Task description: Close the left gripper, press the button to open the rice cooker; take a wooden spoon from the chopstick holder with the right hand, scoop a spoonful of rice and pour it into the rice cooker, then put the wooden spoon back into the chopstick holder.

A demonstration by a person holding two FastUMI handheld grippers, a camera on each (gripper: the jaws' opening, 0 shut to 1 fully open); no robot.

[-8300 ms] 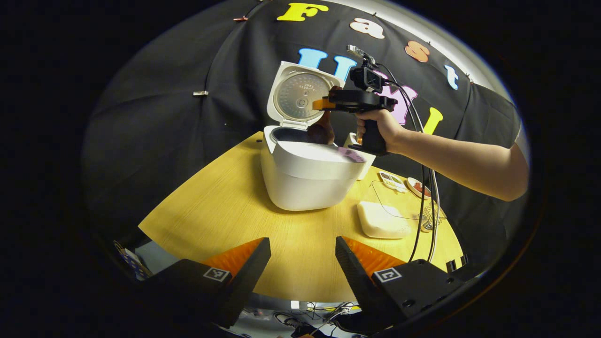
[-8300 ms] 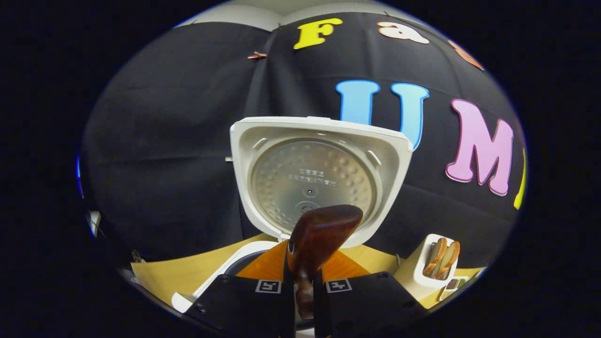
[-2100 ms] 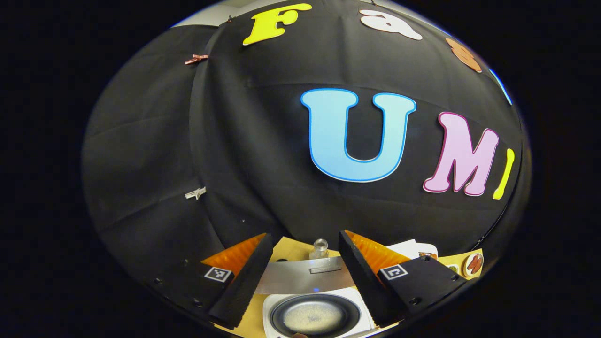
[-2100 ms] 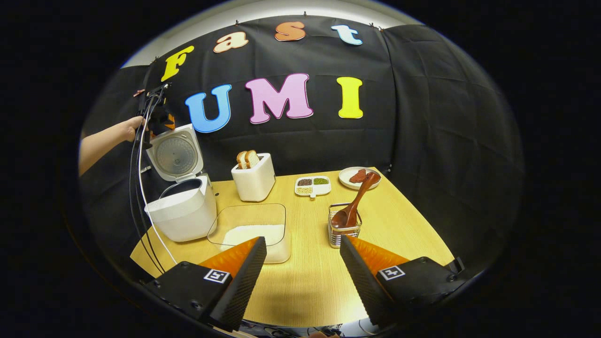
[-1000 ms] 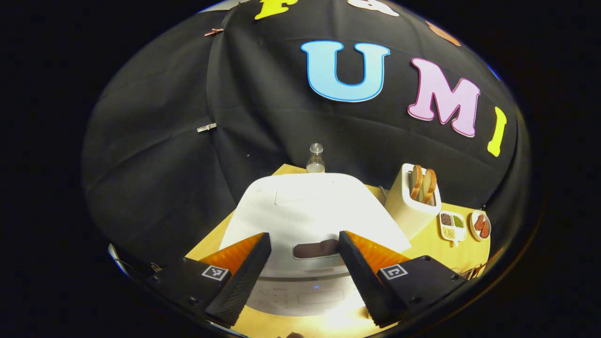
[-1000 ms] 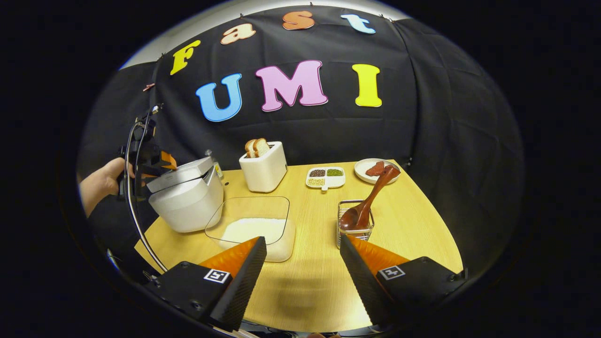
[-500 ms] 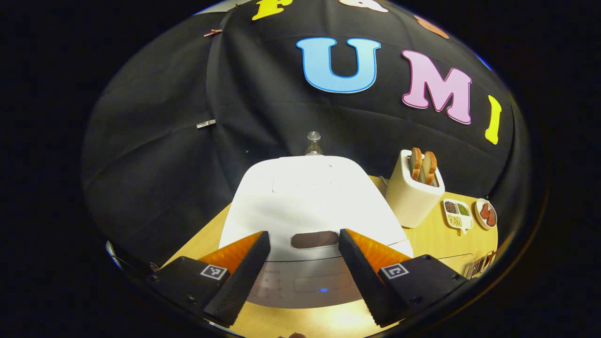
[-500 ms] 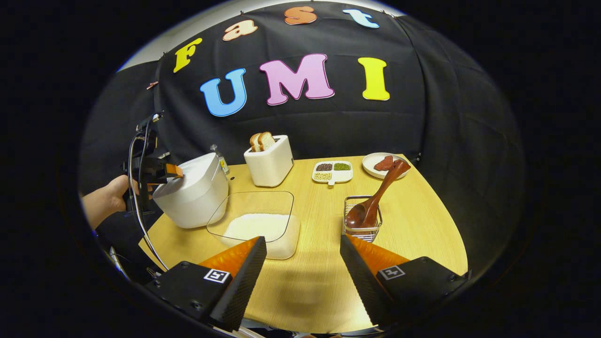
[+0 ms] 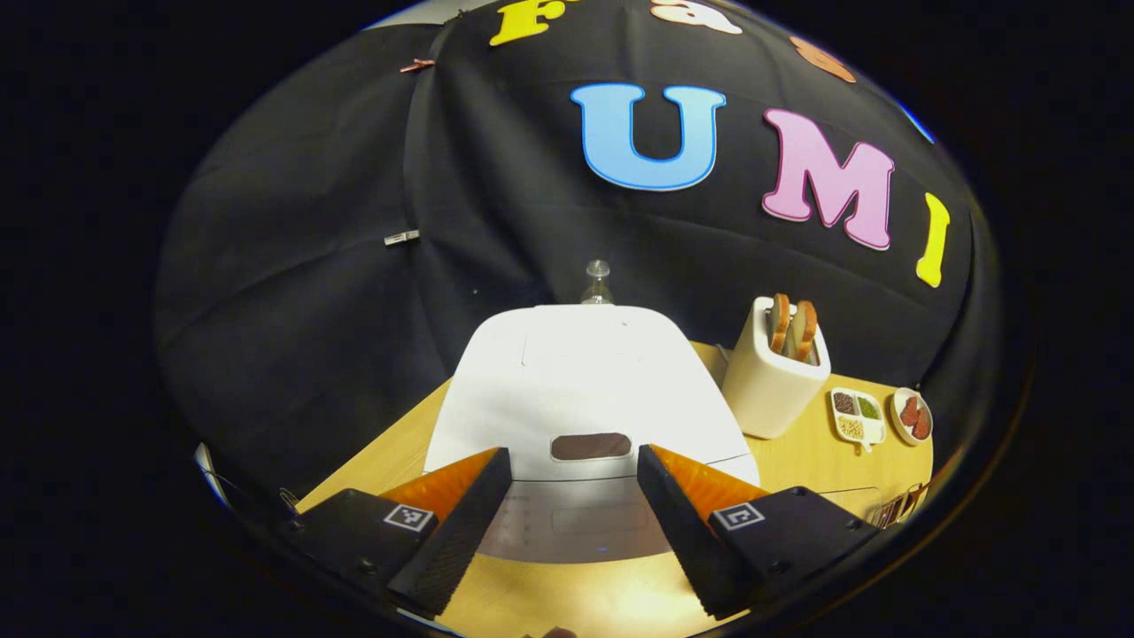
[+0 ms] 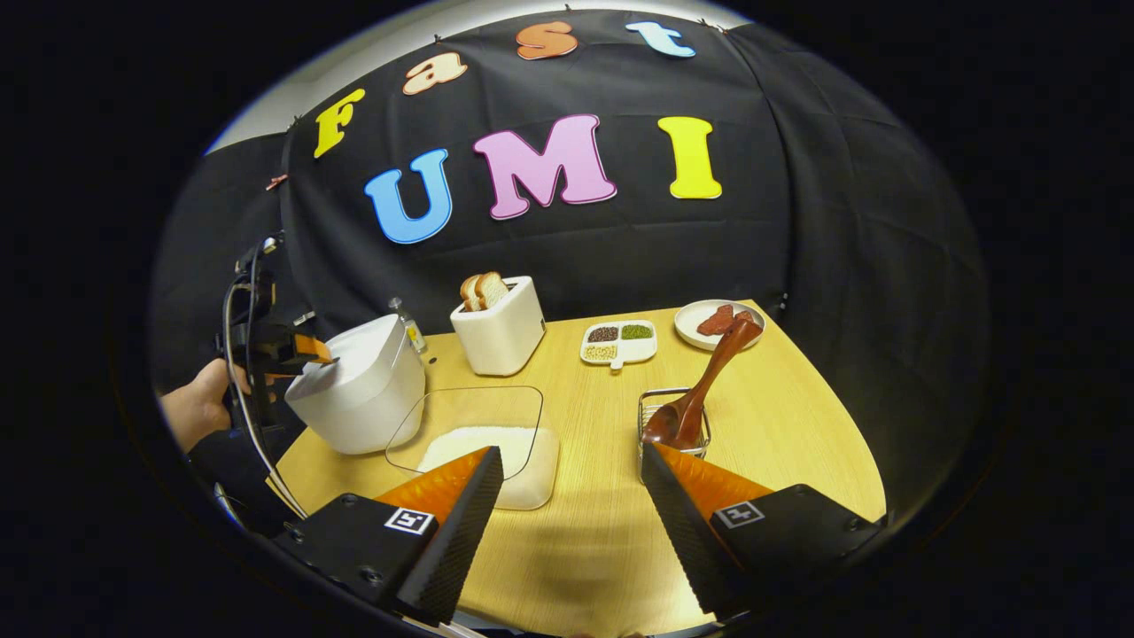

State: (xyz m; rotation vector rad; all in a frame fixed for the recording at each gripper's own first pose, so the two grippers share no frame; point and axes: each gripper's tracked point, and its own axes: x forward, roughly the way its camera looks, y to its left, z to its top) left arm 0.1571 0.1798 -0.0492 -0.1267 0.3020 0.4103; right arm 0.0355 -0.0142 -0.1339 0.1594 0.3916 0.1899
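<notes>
left gripper [image 9: 574,518] hangs just over the front edge of the rice cooker [image 9: 589,390], jaws wide apart, holding nothing. the lid is down and flat; the dark oval button [image 9: 591,446] sits on the lid's front lip, framed between the two fingers. right gripper [image 10: 571,523] hovers over the near side of the table [image 10: 780,425], jaws also wide and empty.

wooden spoon [image 10: 700,385] stands bowl-down in the wire chopstick holder [image 10: 673,431], handle leaning up and away toward the plate [image 10: 695,321]. rice container [image 10: 483,452] sits between cooker and holder, clear lid tilted up on it.

handling, by judgement: spoon looks stiff, light, smooth-finished and likely a bit slick, so best pinched on the narrow handle above the holder's rim, not on the rounded bowl. the holder looks light and could tip or drag if the spoon is pulled sideways; lift along the handle's lean. the cooker is bulky and should stay put under a press; the button wants a closed, blunt tip pushed straight down.

changes: eight seconds back the lid stood open and the right gripper had the spoon clamped over the pot. two seconds back the spoon was already in the holder, lid still up. one second back the lid was coming down under the left gripper; now it is shut and both grippers have drawn off slightly.
</notes>
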